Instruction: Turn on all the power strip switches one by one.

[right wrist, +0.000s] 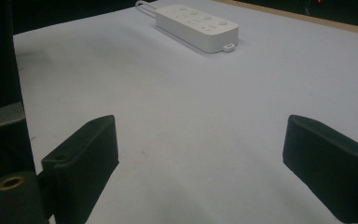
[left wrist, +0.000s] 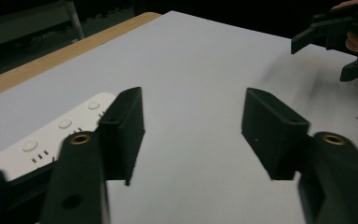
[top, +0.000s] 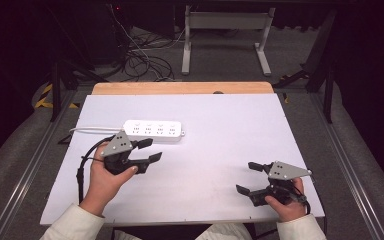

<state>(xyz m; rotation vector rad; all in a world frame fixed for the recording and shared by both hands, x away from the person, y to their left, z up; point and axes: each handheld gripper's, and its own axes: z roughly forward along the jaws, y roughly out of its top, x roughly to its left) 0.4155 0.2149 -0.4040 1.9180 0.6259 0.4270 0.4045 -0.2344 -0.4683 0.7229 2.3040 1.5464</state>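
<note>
Both tongs [top: 149, 151] [top: 246, 176] gaping, power strip [top: 153, 129] beside left.

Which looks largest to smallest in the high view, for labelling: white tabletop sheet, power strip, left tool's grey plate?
1. White tabletop sheet
2. Power strip
3. Left tool's grey plate, though it sits nearer the camera.

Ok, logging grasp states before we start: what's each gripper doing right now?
Left gripper: open, jaws apart, holding nothing.
Right gripper: open, jaws apart, holding nothing.

No text, label or number can be read on anything here.
</note>
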